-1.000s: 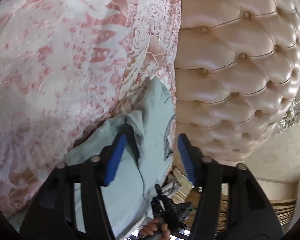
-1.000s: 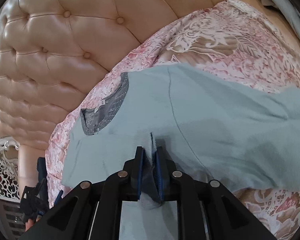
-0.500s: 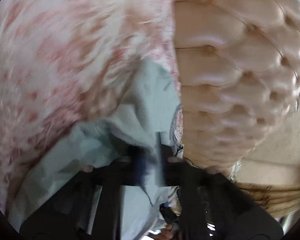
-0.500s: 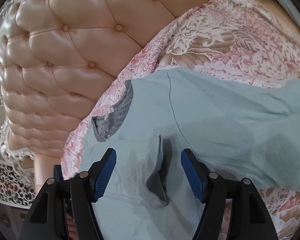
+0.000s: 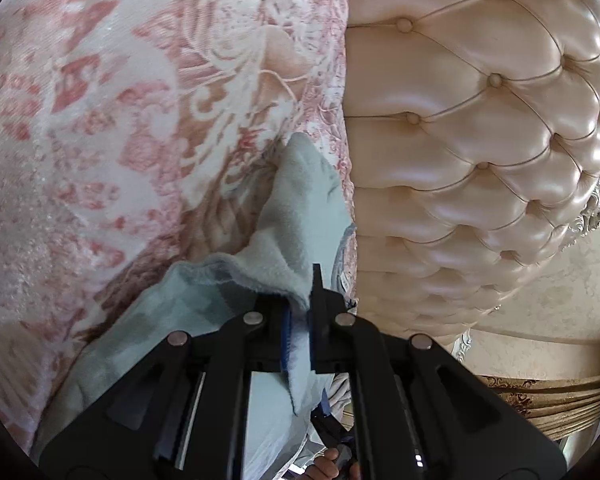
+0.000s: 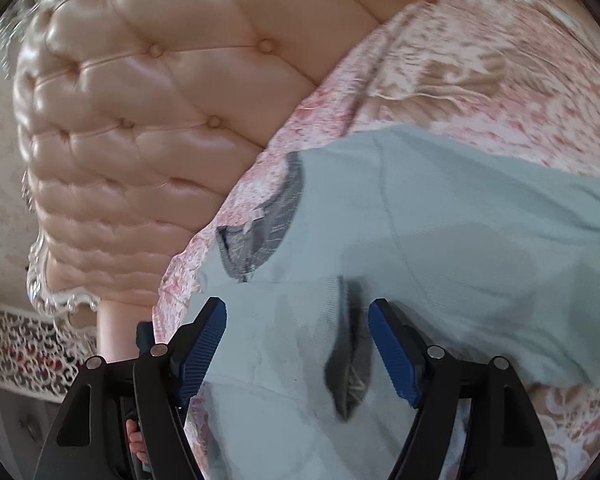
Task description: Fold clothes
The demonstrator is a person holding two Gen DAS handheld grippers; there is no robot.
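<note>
Left gripper (image 5: 299,334): black rigid frame with ribbed blue pads, the fingers pressed together on a raised fold of the pale blue-green garment (image 5: 296,216). The pinched cloth is soft and slightly fuzzy, rising in a peaked ridge from the pads toward the seam between bedspread and headboard.

Right gripper (image 6: 298,344): fingers spread wide and holding nothing, one blue pad (image 6: 202,346) on each side of a small upright crease in the garment (image 6: 460,220). Here the cloth lies broad and mostly flat, with a straight stitched seam running across it and a curved grey neckline (image 6: 260,232) bearing a small white label.

The garment rests on the bed, spread over a bedspread (image 5: 120,100) of woven, faintly glossy fabric patterned in pink, white and tan florals. The neckline end lies near the headboard (image 5: 480,140), a padded, shiny peach leather-like panel, diamond-tufted with covered buttons and edged by a carved silver-white frame (image 6: 56,296). A person's fingertips (image 5: 328,466) show at the lower edge of the left view.
</note>
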